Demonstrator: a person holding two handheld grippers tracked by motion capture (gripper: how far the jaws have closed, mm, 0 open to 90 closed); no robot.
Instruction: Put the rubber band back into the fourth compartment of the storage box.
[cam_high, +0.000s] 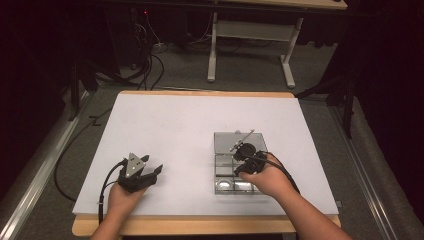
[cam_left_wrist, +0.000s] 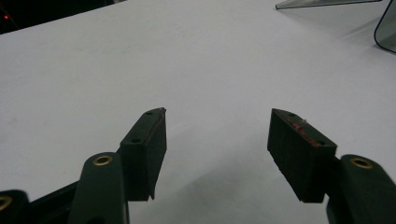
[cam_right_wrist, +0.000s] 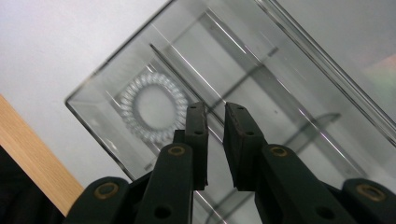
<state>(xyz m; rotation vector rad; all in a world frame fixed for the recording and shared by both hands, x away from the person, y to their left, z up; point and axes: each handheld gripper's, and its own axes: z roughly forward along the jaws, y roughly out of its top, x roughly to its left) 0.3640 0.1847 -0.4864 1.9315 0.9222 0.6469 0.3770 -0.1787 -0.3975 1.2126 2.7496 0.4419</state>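
Your right gripper (cam_high: 240, 160) hangs over the clear plastic box (cam_high: 220, 137) near the front right part of the white table (cam_high: 165, 125). Its jaws are close together with just a thin gap, and nothing is pinched between them. Under them, in the right gripper view, a clear coiled hair tie (cam_right_wrist: 152, 108) lies in a corner part of the box, beside a thin wall. Your left gripper (cam_high: 152, 172) rests on the bare table, well apart from the box, jaws wide and holding nothing.
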